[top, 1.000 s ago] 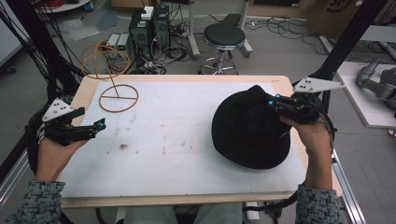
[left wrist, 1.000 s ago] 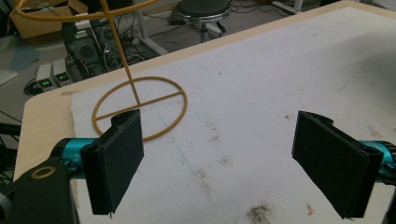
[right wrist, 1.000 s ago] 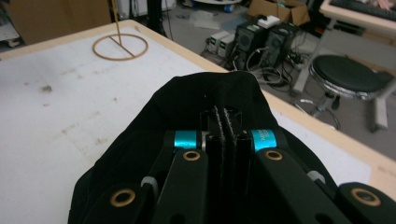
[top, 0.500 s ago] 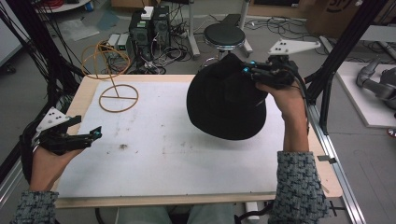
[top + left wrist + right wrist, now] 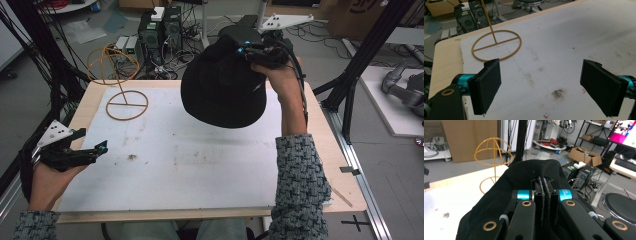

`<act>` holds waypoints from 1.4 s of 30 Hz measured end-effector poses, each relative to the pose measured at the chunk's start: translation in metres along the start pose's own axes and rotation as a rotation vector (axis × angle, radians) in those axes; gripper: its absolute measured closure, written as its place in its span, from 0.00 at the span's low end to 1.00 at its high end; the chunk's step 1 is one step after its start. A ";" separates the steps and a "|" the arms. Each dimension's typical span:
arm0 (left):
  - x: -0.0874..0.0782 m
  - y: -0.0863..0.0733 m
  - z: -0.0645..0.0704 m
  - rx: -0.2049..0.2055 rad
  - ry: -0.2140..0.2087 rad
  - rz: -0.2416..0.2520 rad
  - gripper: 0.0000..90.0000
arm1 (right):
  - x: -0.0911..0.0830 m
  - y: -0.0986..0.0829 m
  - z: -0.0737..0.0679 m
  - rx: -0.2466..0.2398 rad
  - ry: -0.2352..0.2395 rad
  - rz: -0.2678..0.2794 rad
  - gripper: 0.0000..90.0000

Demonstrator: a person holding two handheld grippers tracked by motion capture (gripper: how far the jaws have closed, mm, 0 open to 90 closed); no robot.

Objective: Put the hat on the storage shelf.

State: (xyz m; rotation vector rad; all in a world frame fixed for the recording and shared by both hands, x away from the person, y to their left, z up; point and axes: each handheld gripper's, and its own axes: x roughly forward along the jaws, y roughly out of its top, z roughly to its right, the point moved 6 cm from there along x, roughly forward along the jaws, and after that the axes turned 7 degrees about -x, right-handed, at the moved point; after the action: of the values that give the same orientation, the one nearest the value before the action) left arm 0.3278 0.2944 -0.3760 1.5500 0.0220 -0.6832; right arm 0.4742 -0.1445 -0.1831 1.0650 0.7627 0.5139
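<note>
Right gripper point(image 5: 248, 50) — clamped on black hat point(image 5: 222, 87), now raised off table point(image 5: 200, 160) | left gripper point(image 5: 95, 150) wide, empty | hat probably bound for wire stand point(image 5: 120, 75).

Hat point(image 5: 222, 87) aloft over far right of table point(image 5: 200, 165), pinched in right gripper point(image 5: 252, 50). Wire hat stand point(image 5: 122, 85) at far left corner. Left gripper point(image 5: 97, 149) at near left edge.

Black hat point(image 5: 222, 90), orange wire stand point(image 5: 120, 75)
</note>
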 end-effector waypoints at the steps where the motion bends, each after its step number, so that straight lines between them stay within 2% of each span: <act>1: 0.000 -0.001 0.001 0.003 -0.001 -0.002 0.19 | 0.003 0.003 0.001 0.003 -0.001 0.007 0.99; 8: -0.003 -0.005 0.005 0.014 0.008 0.000 0.19 | 0.026 0.020 0.007 0.010 0.000 0.044 0.99; 11: -0.003 -0.008 0.007 0.022 0.011 -0.009 0.19 | 0.042 0.032 0.012 0.008 0.003 0.056 0.99; 18: -0.008 -0.013 0.007 0.025 0.017 -0.011 0.19 | 0.059 0.052 0.013 0.004 0.003 0.070 0.99; 24: -0.014 -0.018 0.008 0.028 0.030 -0.013 0.19 | 0.081 0.070 0.004 0.001 0.036 0.102 0.99; 31: -0.019 -0.025 0.011 0.031 0.043 -0.023 0.19 | 0.115 0.096 -0.011 -0.007 0.082 0.141 0.99; 33: -0.020 -0.028 0.011 0.031 0.050 -0.026 0.19 | 0.119 0.099 -0.013 -0.011 0.090 0.144 0.99; 34: -0.021 -0.030 0.011 0.032 0.053 -0.033 0.19 | 0.127 0.106 -0.017 -0.016 0.104 0.155 0.99; 35: -0.021 -0.031 0.011 0.029 0.055 -0.033 0.19 | 0.127 0.106 -0.017 -0.016 0.104 0.155 0.99; 38: -0.022 -0.036 0.012 0.031 0.057 -0.046 0.19 | 0.141 0.114 -0.023 -0.020 0.122 0.165 0.99; 39: -0.023 -0.037 0.012 0.031 0.057 -0.046 0.19 | 0.151 0.118 -0.030 -0.016 0.127 0.173 0.99; 40: -0.024 -0.039 0.012 0.029 0.058 -0.047 0.19 | 0.151 0.118 -0.030 -0.016 0.127 0.173 0.99; 42: -0.027 -0.041 0.011 0.030 0.064 -0.049 0.19 | 0.161 0.121 -0.036 -0.027 0.129 0.170 0.99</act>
State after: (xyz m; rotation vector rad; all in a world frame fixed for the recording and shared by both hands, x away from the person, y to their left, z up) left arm 0.2842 0.2994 -0.4008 1.6044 0.0979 -0.6752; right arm 0.5484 0.0394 -0.1318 1.0844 0.7798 0.7421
